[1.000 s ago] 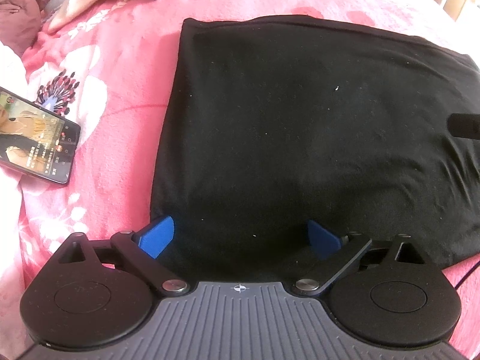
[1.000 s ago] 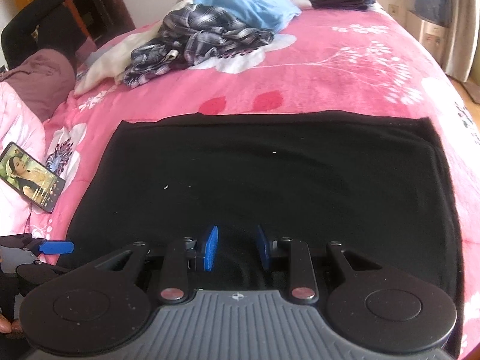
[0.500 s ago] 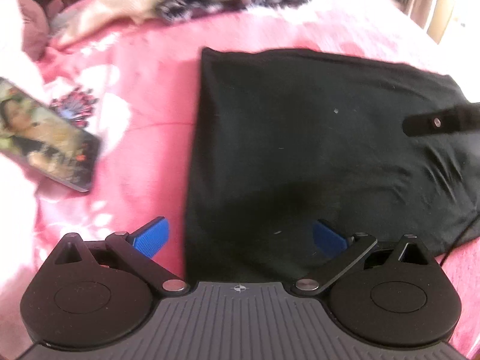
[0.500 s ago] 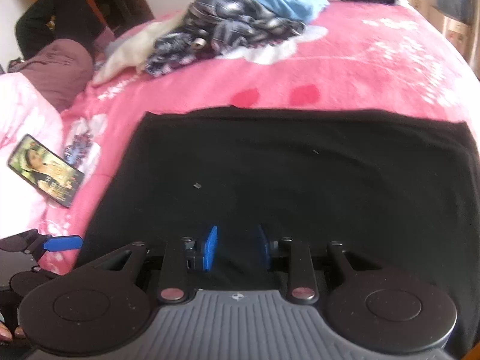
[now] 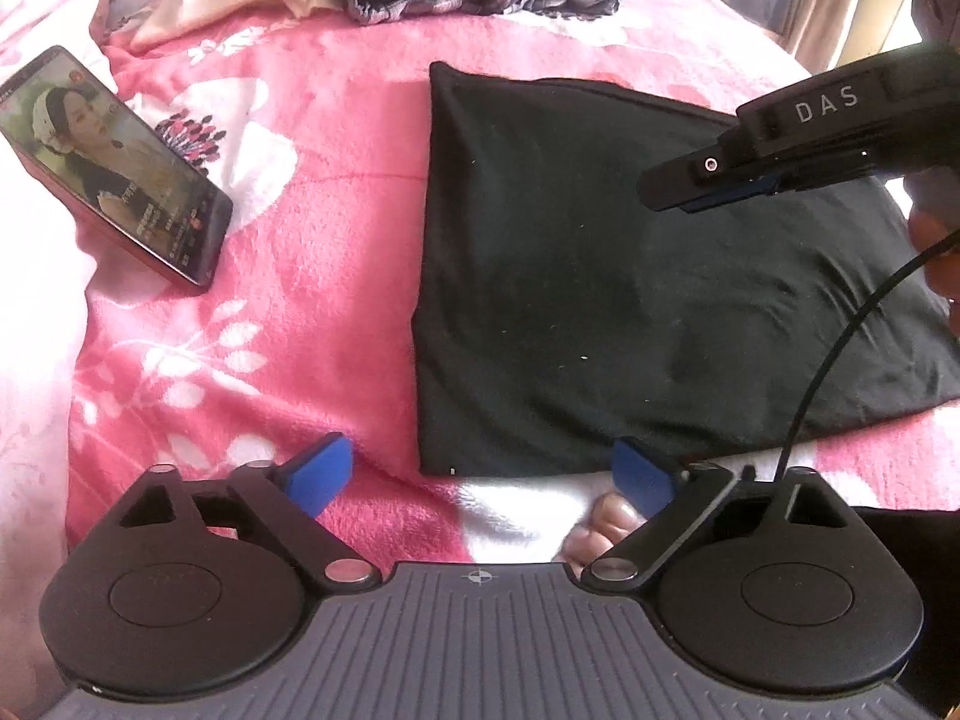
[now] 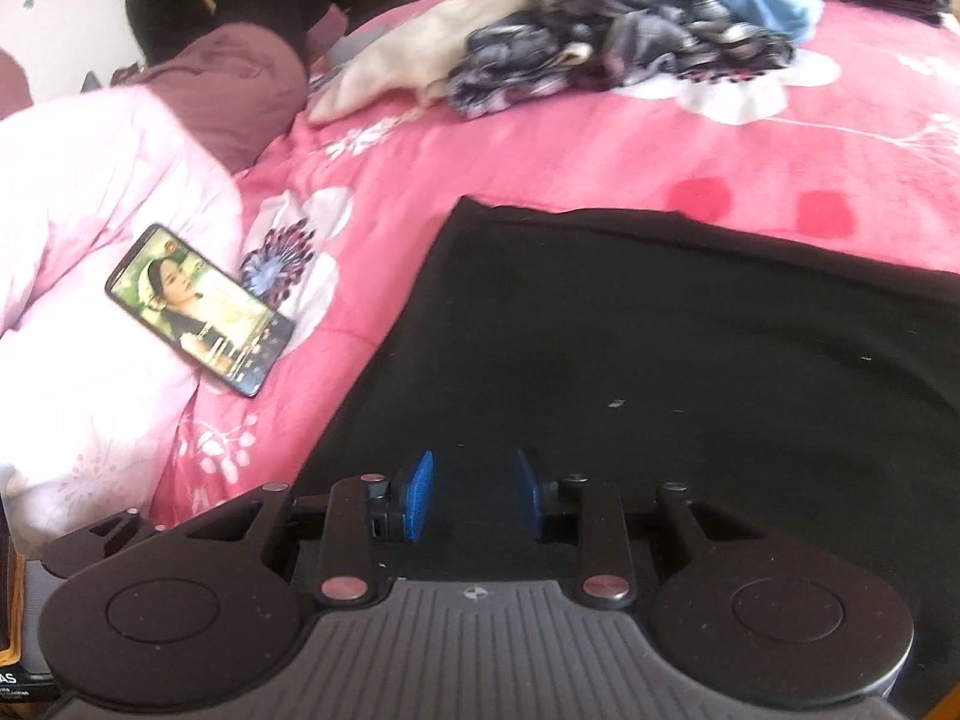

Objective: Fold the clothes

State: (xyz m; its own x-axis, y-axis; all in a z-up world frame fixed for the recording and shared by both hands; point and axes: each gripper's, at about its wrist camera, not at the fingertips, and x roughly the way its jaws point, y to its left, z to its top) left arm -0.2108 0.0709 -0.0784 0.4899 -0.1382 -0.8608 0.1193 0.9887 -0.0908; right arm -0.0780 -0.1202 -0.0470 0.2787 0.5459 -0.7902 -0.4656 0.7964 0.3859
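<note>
Pink floral blanket everywhere. Left view: my left gripper is wide but closing on nothing, just off the folded black garment's near edge. Right view: my right gripper hovers over the garment, jaws partly apart; can't tell if it's pinching cloth. Phone lies left of the garment.

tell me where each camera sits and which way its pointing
Left wrist: rides the left tongs, angled down over the near left corner of the flat black folded garment on the pink floral blanket; its wide blue pads are closing on nothing, toes show below, and the right tongs cross in.
Right wrist: rides the right tongs, angled down over the garment, pads part open.
Shared: garment, lit phone, rumpled clothes pile.
</note>
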